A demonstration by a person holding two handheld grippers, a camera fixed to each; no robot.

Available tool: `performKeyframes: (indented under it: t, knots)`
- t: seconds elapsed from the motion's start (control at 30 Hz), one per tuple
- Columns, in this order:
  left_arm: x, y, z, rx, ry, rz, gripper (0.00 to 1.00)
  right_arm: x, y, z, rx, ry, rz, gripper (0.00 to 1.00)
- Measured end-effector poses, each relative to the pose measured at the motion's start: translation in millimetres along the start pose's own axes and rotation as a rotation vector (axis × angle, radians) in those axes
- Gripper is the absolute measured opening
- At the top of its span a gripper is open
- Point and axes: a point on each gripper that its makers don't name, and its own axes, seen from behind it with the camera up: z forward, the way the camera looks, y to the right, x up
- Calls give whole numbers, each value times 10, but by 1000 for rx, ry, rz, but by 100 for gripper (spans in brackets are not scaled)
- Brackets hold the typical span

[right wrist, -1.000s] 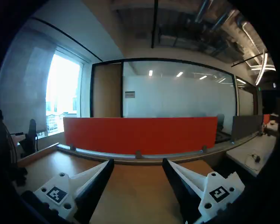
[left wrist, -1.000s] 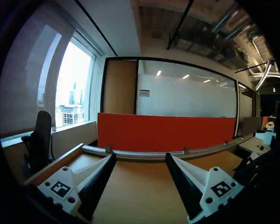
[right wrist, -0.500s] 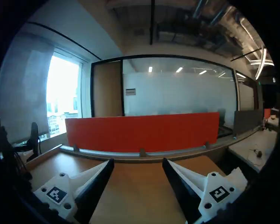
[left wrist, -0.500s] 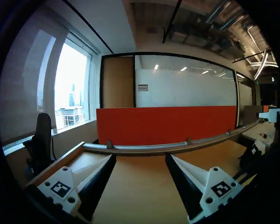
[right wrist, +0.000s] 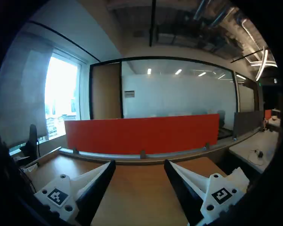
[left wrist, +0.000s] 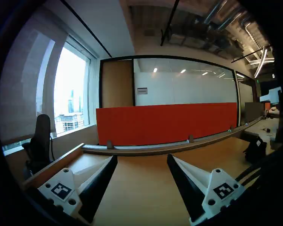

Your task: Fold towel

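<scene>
My left gripper (left wrist: 141, 156) hovers open above a bare wooden desk (left wrist: 141, 188), its white fingers (left wrist: 92, 175) wide apart with nothing between them. My right gripper (right wrist: 139, 162) is also open and holds nothing over the same desk top (right wrist: 137, 192). In the left gripper view, a dark gripper body with cables (left wrist: 254, 148) sits at the far right edge. A small white shape (right wrist: 240, 175) peeks from behind the right finger in the right gripper view; I cannot tell what it is.
A red divider panel (left wrist: 164, 122) on a metal rail closes off the desk's far edge. A black office chair (left wrist: 39, 143) stands by the window on the left. Another desk with cables (right wrist: 254, 148) lies to the right. Dark cables (right wrist: 13, 169) hang at the left edge.
In the left gripper view the divider has shifted upward and the dark gripper body at the right edge has come further into view. The right gripper view has barely changed. Both grippers stay open.
</scene>
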Motion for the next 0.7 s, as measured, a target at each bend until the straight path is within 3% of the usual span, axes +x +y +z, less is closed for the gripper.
performKeyframes:
  t: [0.37,0.7]
  knots:
    - [-620,-146,22,15,1,-5,97,-357,-29,53,-14,5,1,99]
    - [-1111,-193,33,20,4,-16,97,-692,-71,105,-12,8,-41,99]
